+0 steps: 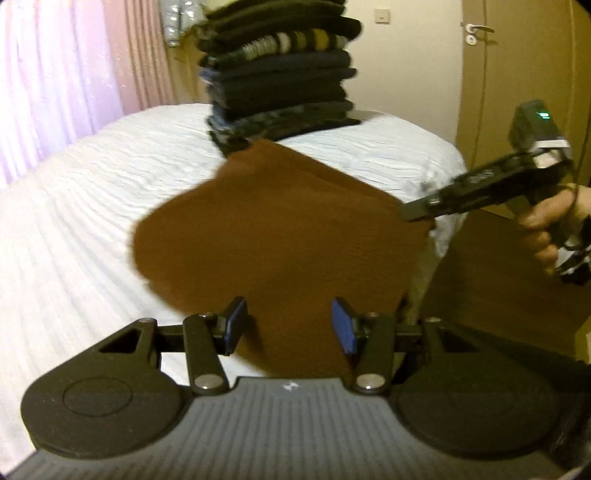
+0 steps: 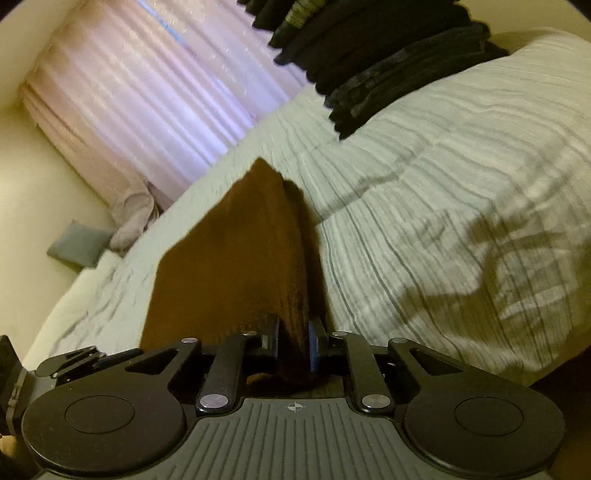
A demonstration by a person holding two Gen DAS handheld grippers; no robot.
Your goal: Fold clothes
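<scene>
Brown cloth [image 1: 280,236] is pinched in my right gripper [image 2: 294,349]; left gripper [image 1: 290,325] fingers gape (empty). A one-corner hold could let it slide off the bed [image 1: 92,192].

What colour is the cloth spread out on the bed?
The cloth is plain rusty brown, with no pattern. It shows best in the left wrist view.

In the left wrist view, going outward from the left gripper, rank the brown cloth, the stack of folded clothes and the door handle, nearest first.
From the left gripper:
1. Brown cloth, right between and ahead of its fingers, on the bed.
2. Stack of folded clothes, straight ahead, at the bed's far end.
3. Door handle, upper right, on the door beyond the bed.
</scene>
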